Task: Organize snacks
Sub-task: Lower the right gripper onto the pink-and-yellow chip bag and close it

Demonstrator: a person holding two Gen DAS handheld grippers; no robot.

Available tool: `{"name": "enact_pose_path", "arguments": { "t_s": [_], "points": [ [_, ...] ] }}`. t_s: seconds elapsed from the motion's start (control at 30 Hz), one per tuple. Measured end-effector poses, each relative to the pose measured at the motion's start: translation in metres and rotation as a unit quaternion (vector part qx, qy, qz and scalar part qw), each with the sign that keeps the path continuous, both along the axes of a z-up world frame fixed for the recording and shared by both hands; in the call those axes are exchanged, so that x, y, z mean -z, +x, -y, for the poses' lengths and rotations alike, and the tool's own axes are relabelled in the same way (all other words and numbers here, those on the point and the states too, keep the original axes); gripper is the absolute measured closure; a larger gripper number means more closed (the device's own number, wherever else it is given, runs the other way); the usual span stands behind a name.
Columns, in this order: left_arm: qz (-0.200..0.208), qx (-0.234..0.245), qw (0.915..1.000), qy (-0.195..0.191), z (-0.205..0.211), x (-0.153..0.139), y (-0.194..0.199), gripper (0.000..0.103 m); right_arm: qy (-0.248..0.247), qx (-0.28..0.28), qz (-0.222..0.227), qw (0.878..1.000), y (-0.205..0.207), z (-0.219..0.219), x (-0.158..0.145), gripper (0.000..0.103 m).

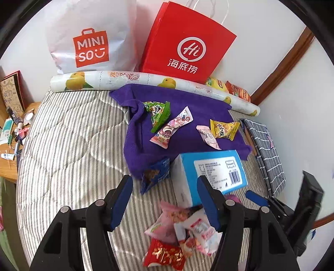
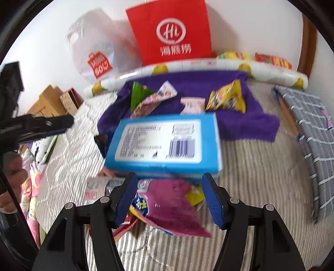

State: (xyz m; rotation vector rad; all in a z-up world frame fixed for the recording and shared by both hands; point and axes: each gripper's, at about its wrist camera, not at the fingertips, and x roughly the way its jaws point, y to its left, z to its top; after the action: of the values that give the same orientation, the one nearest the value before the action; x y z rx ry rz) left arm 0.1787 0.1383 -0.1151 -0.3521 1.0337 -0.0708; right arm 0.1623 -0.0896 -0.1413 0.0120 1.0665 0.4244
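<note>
We look down on a bed covered with a grey-and-white striped quilt, pushed up against a plain white wall. A brown wooden trim runs diagonally along that wall at the right. Beside the bed on the left we see a wooden desk crowded with small bottles and tubes, and a patterned box standing at its back. From the right wrist view we also make out cardboard boxes stacked at the left. Soft, even daylight fills the room, with faint shadows on the wall.
</note>
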Motion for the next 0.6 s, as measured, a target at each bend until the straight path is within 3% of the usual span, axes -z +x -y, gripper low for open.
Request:
{"name": "enact_pose_path", "arguments": {
  "t_s": [0.33,0.6],
  "points": [
    [-0.006,-0.008,0.9999,-0.003,0.000,0.005,-0.031,0.041,-0.029,-0.033,-0.020,0.999,-0.024,-0.007,0.019,0.040],
    [-0.010,-0.005,0.9999,0.003,0.007,0.010,-0.055,0.041,-0.046,-0.036,0.000,0.998,-0.041,-0.005,0.024,0.039]
  ]
}}
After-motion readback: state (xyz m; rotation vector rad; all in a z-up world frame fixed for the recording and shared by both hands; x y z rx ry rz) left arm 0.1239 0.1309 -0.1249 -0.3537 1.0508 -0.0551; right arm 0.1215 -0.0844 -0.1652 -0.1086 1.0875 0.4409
